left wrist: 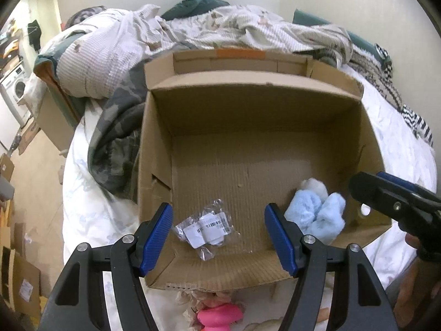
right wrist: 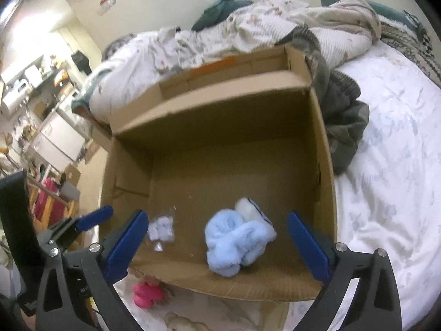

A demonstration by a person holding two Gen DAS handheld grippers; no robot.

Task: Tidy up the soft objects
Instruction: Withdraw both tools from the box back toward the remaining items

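An open cardboard box (left wrist: 275, 115) (right wrist: 215, 127) sits on the bed. Inside it lie a fluffy light-blue and white soft toy (left wrist: 317, 209) (right wrist: 234, 240) and a clear plastic packet with labels (left wrist: 205, 227) (right wrist: 162, 229). My left gripper (left wrist: 219, 234) is open and empty, above the box's near edge, with the packet between its fingers. My right gripper (right wrist: 215, 245) is open and empty, above the blue toy; it also shows at the right in the left wrist view (left wrist: 386, 198). A pink soft toy (left wrist: 220, 317) (right wrist: 146, 293) lies on the bed in front of the box.
Rumpled quilts and a grey blanket (left wrist: 118, 138) (right wrist: 341, 115) lie behind and beside the box. White bedsheet (right wrist: 386, 193) spreads to the right. A beige plush (right wrist: 182, 322) lies at the bottom. Cardboard pieces (left wrist: 22, 289) sit on the floor to the left.
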